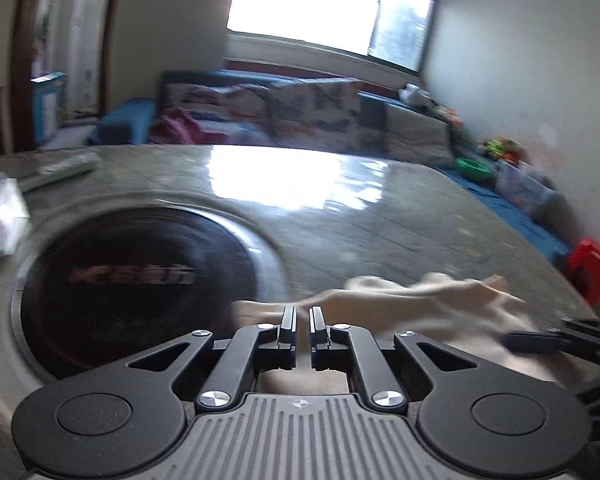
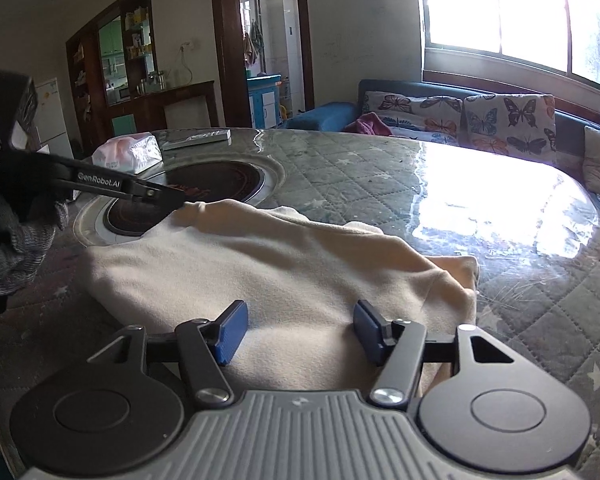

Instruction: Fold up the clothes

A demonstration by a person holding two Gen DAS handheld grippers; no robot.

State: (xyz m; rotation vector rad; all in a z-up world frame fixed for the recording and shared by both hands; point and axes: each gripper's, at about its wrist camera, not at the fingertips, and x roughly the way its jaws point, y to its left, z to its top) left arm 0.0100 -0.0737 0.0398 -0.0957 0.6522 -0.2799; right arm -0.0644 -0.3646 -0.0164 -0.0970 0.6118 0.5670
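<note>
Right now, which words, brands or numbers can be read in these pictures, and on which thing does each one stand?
"GenRobot.AI": white print on the arm of the left gripper, right wrist view.
"DAS": seems to stand on the left gripper's body; smaller lines below are unreadable.
Reddish characters on the black round cooktop set in the table: too blurred to read.
Tissue pack and flat box: print too small.
Cream garment: none.
</note>
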